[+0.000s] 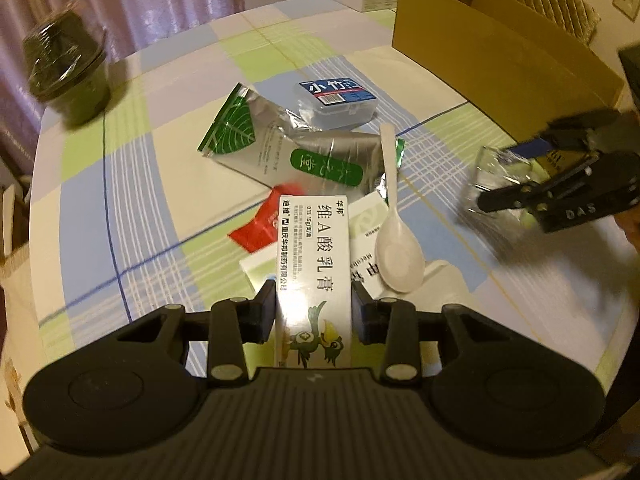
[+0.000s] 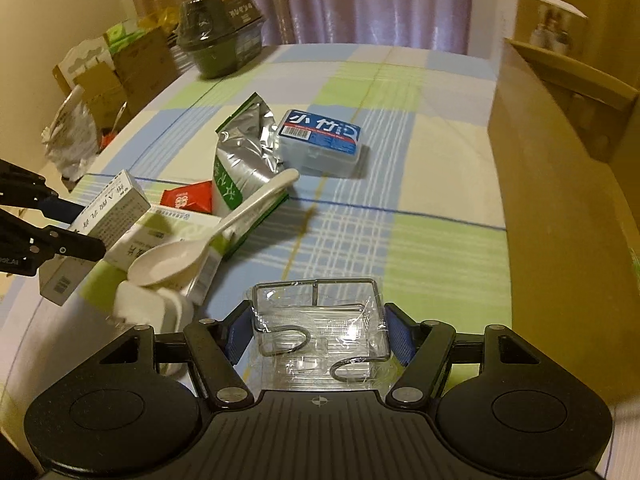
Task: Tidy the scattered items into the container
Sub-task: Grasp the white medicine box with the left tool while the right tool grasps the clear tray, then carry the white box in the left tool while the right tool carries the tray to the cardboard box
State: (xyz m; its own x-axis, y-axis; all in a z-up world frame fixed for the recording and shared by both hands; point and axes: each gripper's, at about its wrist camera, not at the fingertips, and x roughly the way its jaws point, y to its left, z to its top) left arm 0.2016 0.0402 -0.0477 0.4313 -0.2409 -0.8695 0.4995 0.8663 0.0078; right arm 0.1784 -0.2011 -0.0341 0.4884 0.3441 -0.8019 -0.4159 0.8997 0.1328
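Note:
My left gripper (image 1: 314,304) is shut on a long silver ointment box (image 1: 312,264) with a green bird printed on it, held just above the pile. From the right wrist view, the same gripper (image 2: 86,228) grips that box (image 2: 108,216) at the left edge. My right gripper (image 2: 318,320) is shut on a clear plastic packet of wire hooks (image 2: 320,332); in the left wrist view it (image 1: 516,164) is blurred, near the open cardboard box (image 1: 500,52) (image 2: 560,200). A white spoon (image 1: 394,240) (image 2: 200,248) rests on the pile.
On the chequered tablecloth (image 2: 400,240) lie a silver-green foil pouch (image 1: 280,144), a clear case with a blue label (image 1: 336,100), a red sachet (image 1: 260,224) and a white-green carton (image 2: 168,228). A dark green lidded bowl (image 2: 220,36) stands at the far left edge.

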